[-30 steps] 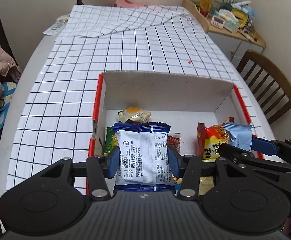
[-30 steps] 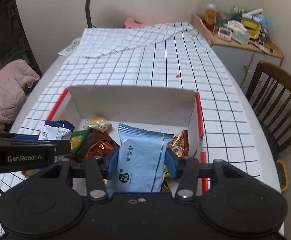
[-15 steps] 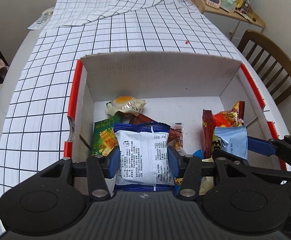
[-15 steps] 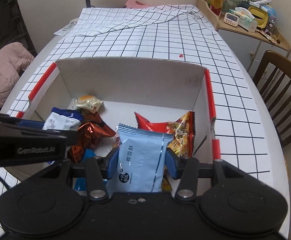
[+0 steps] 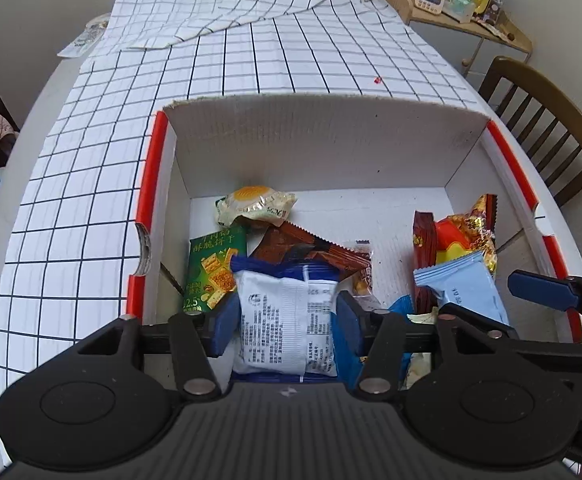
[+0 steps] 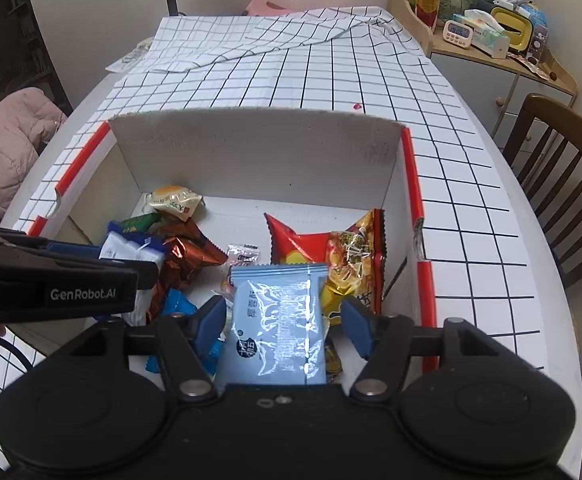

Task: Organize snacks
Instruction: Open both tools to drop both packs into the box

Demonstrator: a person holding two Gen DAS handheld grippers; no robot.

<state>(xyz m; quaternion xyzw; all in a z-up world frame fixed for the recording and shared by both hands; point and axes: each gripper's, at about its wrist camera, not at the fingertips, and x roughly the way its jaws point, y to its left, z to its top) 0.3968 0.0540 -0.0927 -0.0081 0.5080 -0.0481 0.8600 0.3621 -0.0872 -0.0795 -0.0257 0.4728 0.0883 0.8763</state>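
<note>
A white cardboard box (image 5: 323, 136) with red-edged flaps sits on the checked tablecloth and holds several snack packets. My left gripper (image 5: 287, 320) is over the box's near left, its blue pads spread a little off the white-and-blue packet (image 5: 287, 320) lying between them. My right gripper (image 6: 283, 316) is over the near right; its pads stand clear of the light blue packet (image 6: 281, 320) between them. That packet also shows in the left wrist view (image 5: 465, 290). A red-and-gold chip bag (image 6: 331, 248) lies beyond it.
In the box lie a yellow egg-print packet (image 5: 255, 204), a green cracker packet (image 5: 213, 270) and a brown packet (image 5: 311, 246). A wooden chair (image 6: 559, 168) stands to the right. A cluttered shelf (image 6: 487, 36) is at the back right. A pink jacket (image 6: 7, 144) hangs at left.
Both grippers moved forward and down over the box. Both jaws have widened from gripping their packets to standing apart from them.
</note>
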